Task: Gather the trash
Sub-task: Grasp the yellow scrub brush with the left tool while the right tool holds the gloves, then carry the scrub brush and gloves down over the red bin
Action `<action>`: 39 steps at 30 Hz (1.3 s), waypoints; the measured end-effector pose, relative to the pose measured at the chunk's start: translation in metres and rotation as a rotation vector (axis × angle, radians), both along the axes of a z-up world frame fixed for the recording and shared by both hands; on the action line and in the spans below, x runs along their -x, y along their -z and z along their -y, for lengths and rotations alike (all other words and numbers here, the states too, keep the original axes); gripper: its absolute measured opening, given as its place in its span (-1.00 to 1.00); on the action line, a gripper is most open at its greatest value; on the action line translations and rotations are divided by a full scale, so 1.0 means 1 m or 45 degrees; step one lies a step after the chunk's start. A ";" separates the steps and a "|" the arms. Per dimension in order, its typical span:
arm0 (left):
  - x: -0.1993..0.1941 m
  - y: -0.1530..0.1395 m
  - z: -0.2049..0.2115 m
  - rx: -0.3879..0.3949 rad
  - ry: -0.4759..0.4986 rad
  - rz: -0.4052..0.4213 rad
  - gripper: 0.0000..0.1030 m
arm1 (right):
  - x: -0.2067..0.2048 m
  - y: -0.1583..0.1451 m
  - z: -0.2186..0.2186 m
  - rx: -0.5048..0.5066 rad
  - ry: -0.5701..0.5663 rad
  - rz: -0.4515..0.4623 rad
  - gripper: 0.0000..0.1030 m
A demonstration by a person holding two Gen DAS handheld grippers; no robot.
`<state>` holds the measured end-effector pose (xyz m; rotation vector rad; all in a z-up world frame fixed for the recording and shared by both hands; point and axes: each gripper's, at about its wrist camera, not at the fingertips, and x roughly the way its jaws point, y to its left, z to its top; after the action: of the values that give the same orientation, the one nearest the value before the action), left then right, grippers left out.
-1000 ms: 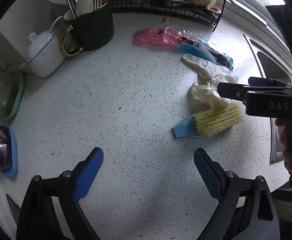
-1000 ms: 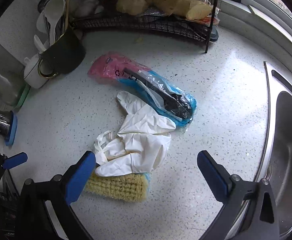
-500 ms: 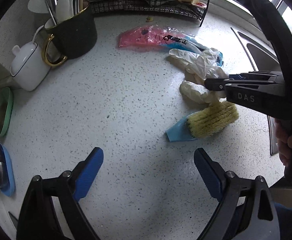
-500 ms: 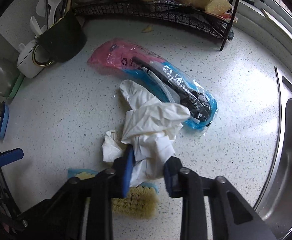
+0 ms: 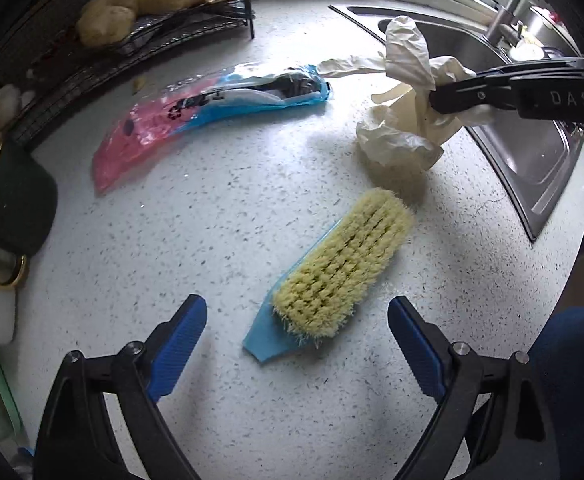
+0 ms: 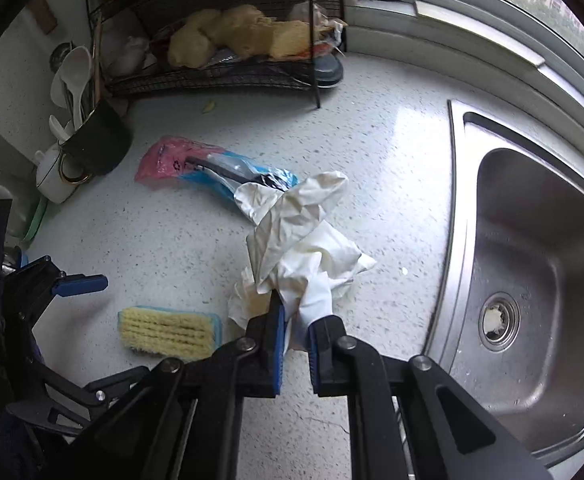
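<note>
Though hidden leftward, sink drain (image 6: 496, 318) rightward.

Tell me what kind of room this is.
Most likely a home kitchen. A stainless steel sink is set into a speckled countertop, a wire rack stands at the back, and a dark mug holds spoons and utensils.

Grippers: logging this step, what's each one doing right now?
Left gripper: open, empty, above the brush.
Right gripper: shut on the gloves.
</note>
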<state>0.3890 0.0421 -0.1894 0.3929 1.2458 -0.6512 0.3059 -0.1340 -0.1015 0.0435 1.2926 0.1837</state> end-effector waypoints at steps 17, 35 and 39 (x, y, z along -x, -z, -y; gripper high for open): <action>0.004 0.012 0.031 -0.051 0.018 0.019 -0.03 | 0.015 0.018 0.006 0.017 0.054 -0.093 -0.82; 0.063 -0.020 0.022 0.028 -0.355 -0.045 -0.27 | 0.054 0.000 0.010 -0.048 -0.018 -0.050 -0.82; 0.083 -0.038 0.030 0.016 -0.376 -0.002 -0.28 | 0.069 -0.009 0.012 -0.063 -0.052 -0.024 -0.83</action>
<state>0.3062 0.0117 -0.1513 0.1918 1.2700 -0.4066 0.2370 -0.1464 -0.0927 0.0616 1.3084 0.2508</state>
